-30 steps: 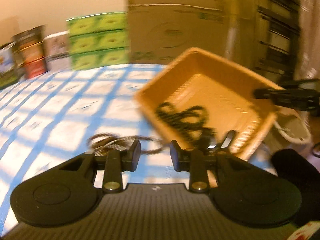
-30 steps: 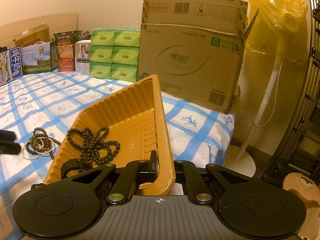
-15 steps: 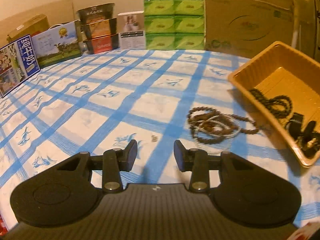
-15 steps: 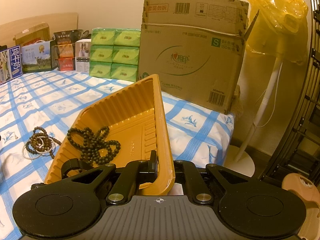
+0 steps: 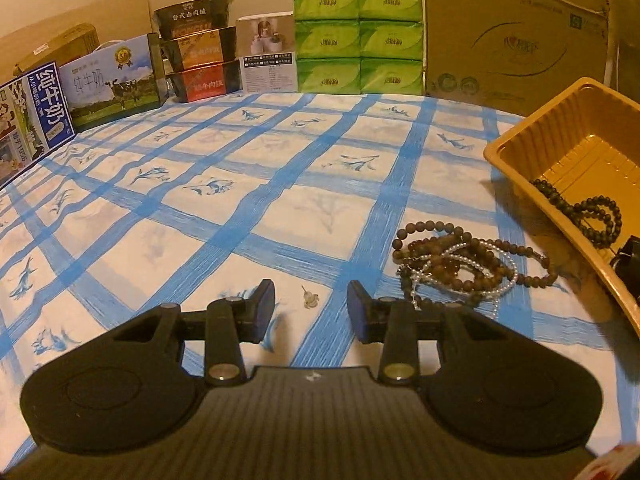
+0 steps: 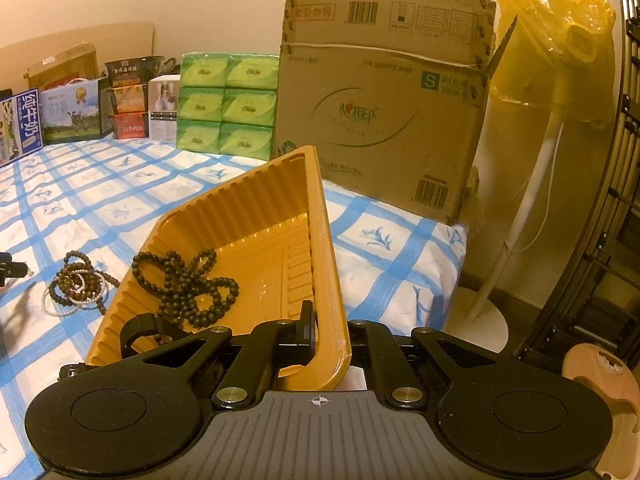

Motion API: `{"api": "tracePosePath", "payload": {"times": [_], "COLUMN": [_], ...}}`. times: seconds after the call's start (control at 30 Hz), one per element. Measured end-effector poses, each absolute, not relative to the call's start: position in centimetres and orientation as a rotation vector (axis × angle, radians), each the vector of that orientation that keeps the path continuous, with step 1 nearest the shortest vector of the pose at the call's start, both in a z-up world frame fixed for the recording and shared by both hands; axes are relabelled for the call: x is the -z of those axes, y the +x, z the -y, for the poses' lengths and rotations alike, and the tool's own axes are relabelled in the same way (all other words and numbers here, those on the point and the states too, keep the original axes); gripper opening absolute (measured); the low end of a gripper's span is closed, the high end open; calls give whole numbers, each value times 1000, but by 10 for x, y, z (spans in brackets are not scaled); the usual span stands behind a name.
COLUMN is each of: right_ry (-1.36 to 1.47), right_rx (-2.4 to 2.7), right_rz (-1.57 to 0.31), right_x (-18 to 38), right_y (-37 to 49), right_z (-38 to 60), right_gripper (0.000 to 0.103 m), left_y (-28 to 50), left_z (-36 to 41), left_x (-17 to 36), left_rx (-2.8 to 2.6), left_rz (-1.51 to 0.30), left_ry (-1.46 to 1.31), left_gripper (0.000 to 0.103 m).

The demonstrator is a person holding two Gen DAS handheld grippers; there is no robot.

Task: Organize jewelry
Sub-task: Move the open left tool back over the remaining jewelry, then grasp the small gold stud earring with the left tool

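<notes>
My left gripper (image 5: 311,296) hangs open just above the blue-checked sheet (image 5: 280,184), with a tiny pale ear stud (image 5: 310,300) lying between its fingertips, untouched. A tangle of brown beads and a pearl string (image 5: 460,266) lies on the sheet to its right. My right gripper (image 6: 332,330) is shut on the near wall of the orange tray (image 6: 256,216), which it holds tilted up. A dark bead necklace (image 6: 184,280) and a black ring-shaped piece (image 6: 138,328) lie inside the tray. The brown bead tangle (image 6: 78,286) shows left of the tray.
Along the wall stand milk cartons (image 5: 108,84), stacked noodle bowls (image 5: 196,48), green tissue packs (image 5: 356,36) and a big cardboard box (image 6: 380,92). The bed's edge drops off at the right, where a fan stand under yellow plastic (image 6: 552,40) rises from the floor.
My left gripper has swung left from over the tray and come down over the sheet, so the stud lies between its slightly wider jaws. The right gripper and the tray have not moved.
</notes>
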State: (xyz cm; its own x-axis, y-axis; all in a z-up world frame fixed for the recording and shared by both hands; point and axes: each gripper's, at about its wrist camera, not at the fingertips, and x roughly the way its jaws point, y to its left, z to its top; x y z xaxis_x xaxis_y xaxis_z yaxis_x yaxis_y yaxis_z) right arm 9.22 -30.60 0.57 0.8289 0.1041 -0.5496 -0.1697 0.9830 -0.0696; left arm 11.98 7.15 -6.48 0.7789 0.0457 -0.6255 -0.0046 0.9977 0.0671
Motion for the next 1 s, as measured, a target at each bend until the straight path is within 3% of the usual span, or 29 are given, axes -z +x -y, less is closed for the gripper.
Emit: {"api": "tracePosePath", "payload": {"times": [0.2,0.37,0.6,0.73,1.0], "right_ry": [-117,-117,-118,-118,-117], "right_rx": [-146,-145,-145,-144,-145], "right_rz": [-576,-577,-577,-578,-577], "right_x": [-6,-6,-6,-6,-6], "right_y": [92,92,92,93,93], "right_z": [306,306,306,307,307], "right_gripper": [5,5,5,5,5], "left_y": [125,129,135,138,129], "left_z": [-69,-71,-74,-74,-65], "left_x": [71,77,84,84,67], "left_rx": [-35,-40,-42,-26,-3], "left_rz": [-679,-690,-700,-707,-684], "left_ry": [73,56,43,35,33], "left_gripper": [34,24,19,6,6]}}
